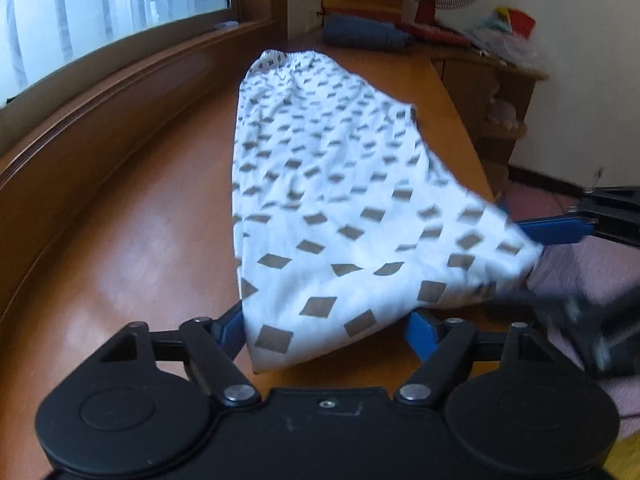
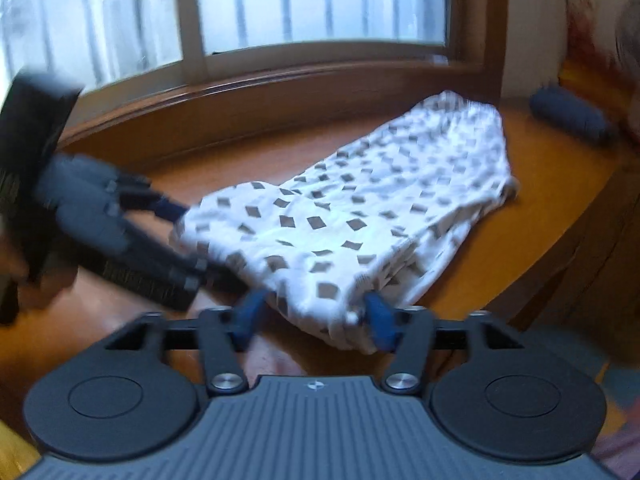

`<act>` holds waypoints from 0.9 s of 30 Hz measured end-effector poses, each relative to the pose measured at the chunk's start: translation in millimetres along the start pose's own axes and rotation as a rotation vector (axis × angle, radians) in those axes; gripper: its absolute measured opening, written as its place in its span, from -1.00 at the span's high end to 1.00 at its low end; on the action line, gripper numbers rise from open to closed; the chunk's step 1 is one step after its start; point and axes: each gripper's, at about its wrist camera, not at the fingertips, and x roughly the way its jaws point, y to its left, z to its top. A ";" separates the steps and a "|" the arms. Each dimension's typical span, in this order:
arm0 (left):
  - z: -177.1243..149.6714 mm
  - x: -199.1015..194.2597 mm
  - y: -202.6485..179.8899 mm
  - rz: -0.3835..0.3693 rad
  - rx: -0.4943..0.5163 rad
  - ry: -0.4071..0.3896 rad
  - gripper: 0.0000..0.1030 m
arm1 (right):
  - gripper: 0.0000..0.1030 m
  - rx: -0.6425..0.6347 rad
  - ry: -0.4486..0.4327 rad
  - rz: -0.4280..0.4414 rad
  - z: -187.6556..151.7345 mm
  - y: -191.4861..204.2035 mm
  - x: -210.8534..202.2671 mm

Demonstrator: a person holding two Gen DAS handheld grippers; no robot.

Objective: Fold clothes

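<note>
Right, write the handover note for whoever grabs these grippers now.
Left gripper: holding the near-left corner of the white patterned shorts, jaws wide with cloth between them.
Right gripper: holding the near-right corner the same way.
The near end is lifted; the elastic waistband still lies at the far end of the wooden table. A rolled blue cloth sits beyond it.
Done: both corners picked up.
Left: carry the near end toward the waistband, lay flat, release.

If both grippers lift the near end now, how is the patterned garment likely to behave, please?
The patterned garment will probably sag between the left gripper and right gripper, since it drapes limply. It looks thin and light. Its far elastic end may drag along the smooth wooden table.
</note>
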 end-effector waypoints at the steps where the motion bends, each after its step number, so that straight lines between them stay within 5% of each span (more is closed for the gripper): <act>1: 2.1 -1.5 -1.0 0.001 0.004 -0.009 -0.47 | -0.60 -0.049 -0.017 -0.019 -2.4 1.2 -5.5; 7: 10.5 -1.1 -3.5 0.010 -0.007 -0.003 -0.46 | -0.67 -0.411 -0.042 -0.104 -23.5 16.4 -7.6; 12: 13.2 -2.3 -5.4 0.025 -0.003 0.014 -0.46 | -0.67 -0.573 -0.113 -0.148 -27.4 25.0 18.0; 15: 16.1 -2.7 -5.8 0.033 0.007 0.021 -0.47 | -0.51 -0.594 -0.123 -0.132 -23.1 20.1 31.0; 17: 15.3 -6.2 -7.4 0.055 0.037 0.014 -0.49 | 0.36 -0.541 -0.088 -0.059 -15.7 12.1 32.4; 27: -1.5 -19.7 -22.0 0.140 0.455 -0.127 -0.69 | 0.49 -0.292 -0.027 0.116 14.7 -18.1 14.0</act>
